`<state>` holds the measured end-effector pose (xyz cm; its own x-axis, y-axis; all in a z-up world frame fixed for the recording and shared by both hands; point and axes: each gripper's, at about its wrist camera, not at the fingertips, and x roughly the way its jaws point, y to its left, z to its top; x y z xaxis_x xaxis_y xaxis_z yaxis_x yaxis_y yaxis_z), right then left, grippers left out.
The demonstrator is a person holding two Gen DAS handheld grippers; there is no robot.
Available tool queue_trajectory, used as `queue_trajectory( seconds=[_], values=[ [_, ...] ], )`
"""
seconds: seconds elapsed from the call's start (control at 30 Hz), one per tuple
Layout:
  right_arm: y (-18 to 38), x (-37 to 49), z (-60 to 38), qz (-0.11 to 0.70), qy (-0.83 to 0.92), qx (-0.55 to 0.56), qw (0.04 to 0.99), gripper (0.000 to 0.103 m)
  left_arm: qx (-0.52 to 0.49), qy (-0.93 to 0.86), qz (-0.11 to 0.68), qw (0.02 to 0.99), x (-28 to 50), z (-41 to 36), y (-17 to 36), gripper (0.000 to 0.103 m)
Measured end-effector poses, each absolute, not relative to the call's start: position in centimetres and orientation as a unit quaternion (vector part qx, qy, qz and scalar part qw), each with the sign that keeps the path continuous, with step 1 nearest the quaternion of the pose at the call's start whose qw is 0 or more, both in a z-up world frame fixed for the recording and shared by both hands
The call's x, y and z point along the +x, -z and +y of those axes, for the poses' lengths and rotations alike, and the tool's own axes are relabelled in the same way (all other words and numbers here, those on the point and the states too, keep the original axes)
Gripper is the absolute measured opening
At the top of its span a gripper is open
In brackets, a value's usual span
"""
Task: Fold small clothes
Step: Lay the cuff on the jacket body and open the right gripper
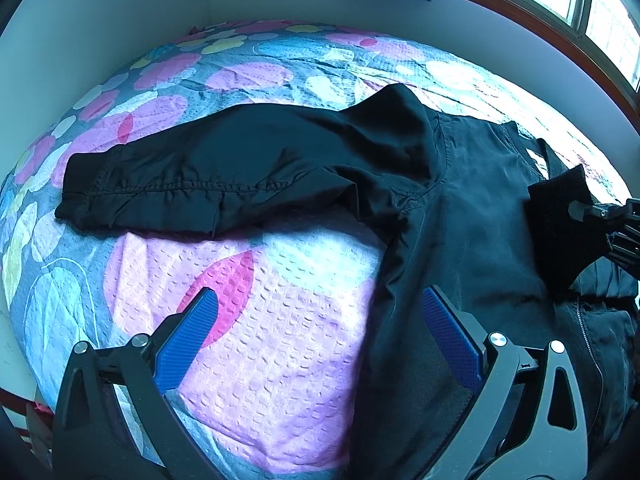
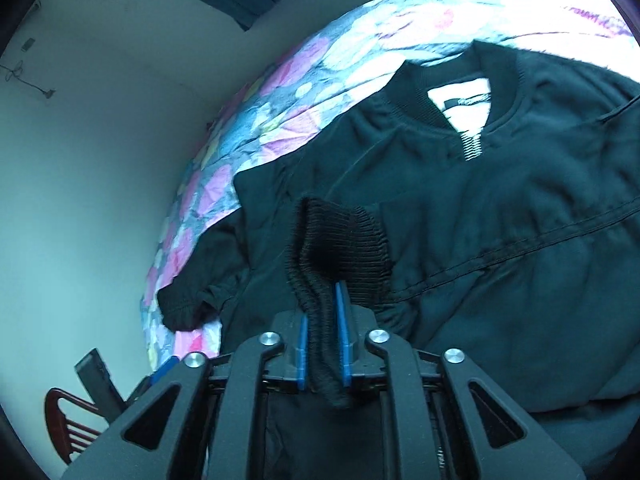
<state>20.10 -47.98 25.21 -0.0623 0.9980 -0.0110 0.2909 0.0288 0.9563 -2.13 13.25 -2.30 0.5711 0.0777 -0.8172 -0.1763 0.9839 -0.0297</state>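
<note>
Right gripper [image 2: 323, 332] pinching ribbed cuff [image 2: 340, 236] at frame centre, over jacket [image 2: 520, 208] chest. Left gripper [image 1: 316, 320] spread, empty; other sleeve [image 1: 224, 172] stretches toward upper left, nearer it.

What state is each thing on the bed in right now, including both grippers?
Black zip-up jacket: spread on the floral bedspread, zipped.
Far sleeve: stretched out sideways, flat.
Ribbed black cuff: lifted over the jacket, pinched.
Right gripper: shut on cuff.
Left gripper: open, empty.
</note>
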Motion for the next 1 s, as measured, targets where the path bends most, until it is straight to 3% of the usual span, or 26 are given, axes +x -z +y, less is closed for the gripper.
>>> queue_trajectory(
  seconds=[0.3,0.77,1.0],
  values=[
    [-26.9,19.4,-45.0,0.582,-0.465,0.542,0.389,0.034,-0.052,-0.072,0.462,0.883,-2.1,13.1,2.7,0.101],
    [-27.0,17.8,-41.0,0.591,-0.482,0.540,0.356,0.034,-0.050,-0.071,0.466,0.880,-2.0,12.9,3.3,0.101],
    [-26.8,18.5,-45.2,0.547,-0.495,0.566,0.367,0.034,-0.047,-0.066,0.470,0.879,-2.0,12.5,3.5,0.101]
  ],
)
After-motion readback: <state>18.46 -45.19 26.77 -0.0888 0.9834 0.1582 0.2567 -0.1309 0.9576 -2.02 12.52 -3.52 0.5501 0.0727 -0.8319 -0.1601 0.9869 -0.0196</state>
